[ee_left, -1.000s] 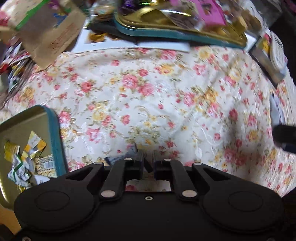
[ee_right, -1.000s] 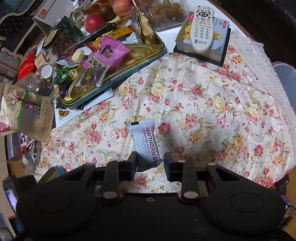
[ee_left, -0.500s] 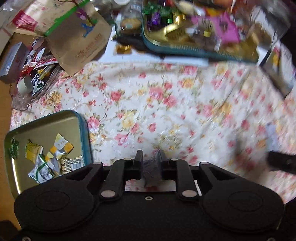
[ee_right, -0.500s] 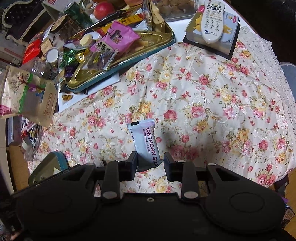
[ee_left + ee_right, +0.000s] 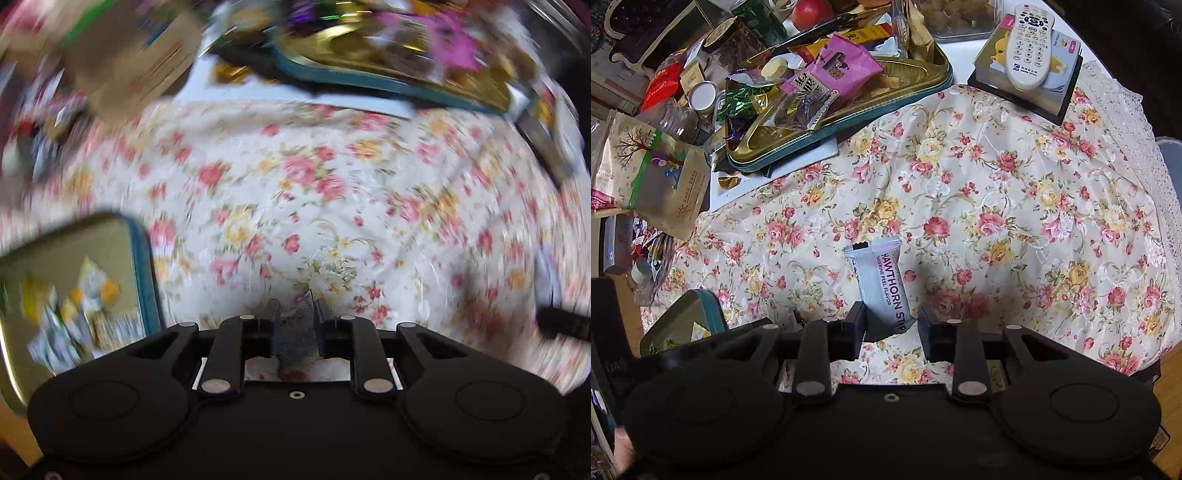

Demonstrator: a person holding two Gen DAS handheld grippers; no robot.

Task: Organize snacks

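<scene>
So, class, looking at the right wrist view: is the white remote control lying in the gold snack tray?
No, the remote control rests on a book beside the gold snack tray, not in it.

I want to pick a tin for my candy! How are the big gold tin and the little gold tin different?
The big tin sits at the far side of the flowery cloth, heaped with many packets; the little tin sits near the left edge, holding a few wrappers. The big tin rests on white paper; the little tin doesn't. Both are gold inside with teal rims.
</scene>
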